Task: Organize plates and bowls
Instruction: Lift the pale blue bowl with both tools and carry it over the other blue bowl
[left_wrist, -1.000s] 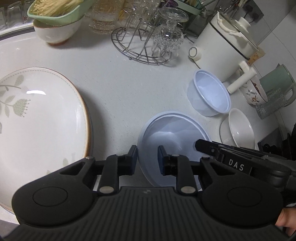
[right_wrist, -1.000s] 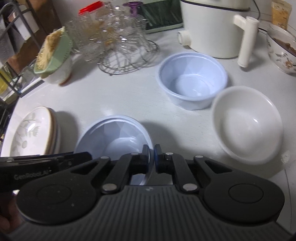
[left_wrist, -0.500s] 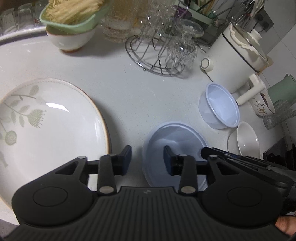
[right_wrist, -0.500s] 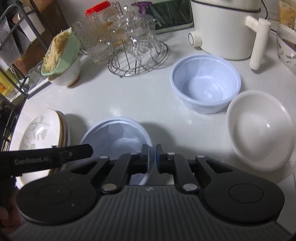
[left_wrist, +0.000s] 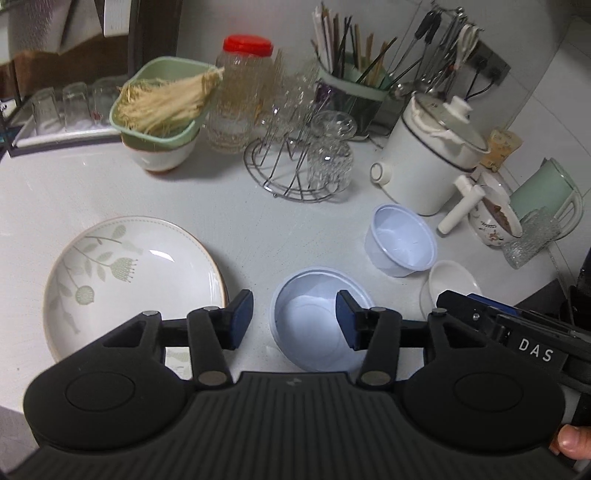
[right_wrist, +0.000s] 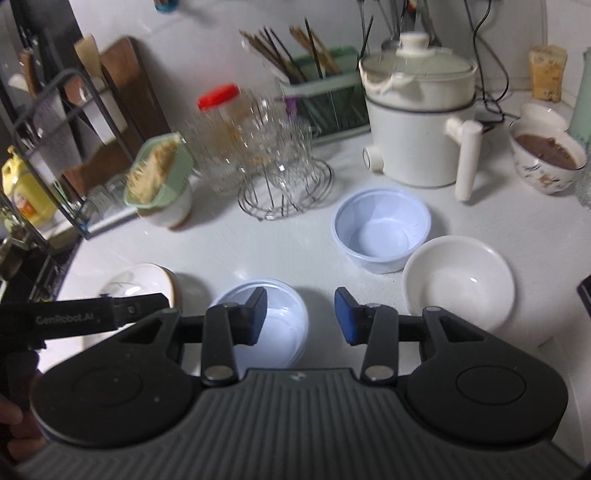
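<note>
Both claws hang above the white tabletop (left_wrist: 229, 206), tipped forward and down toward the dishes. The left claw (left_wrist: 294, 319) has its jaws opening, blue pads apart, and nothing is pinched between them; seen through the gap, the shallow pale-blue plastic bowl (left_wrist: 314, 317) sits on the tabletop below, free of both pads. A fingertip (left_wrist: 570, 441) of the person's hand shows at the lower right edge of that view. The right claw (right_wrist: 300, 317) is likewise opening and empty: its left pad overlaps the same pale-blue bowl (right_wrist: 284, 325) in the view, but the bowl rests on the surface beneath, not gripped.

Left of that bowl lies the large plate with a leaf pattern and brown rim (left_wrist: 129, 280), flat on the tabletop, just beside the bowl but not touching it. Farther back and to the right stands a deeper pale-blue plastic bowl (right_wrist: 382, 227), and the white ceramic bowl (right_wrist: 458, 284) sits right against its near-right side. Behind them are the white electric cooker with a glass lid (right_wrist: 417, 122), a wire rack holding glass cups (left_wrist: 295, 162), a green basket of dried noodles perched on a white bowl (left_wrist: 162, 110), and a red-lidded jar (left_wrist: 243, 92). In the right wrist view the other claw's black body crosses the lower left, over the plate.
</note>
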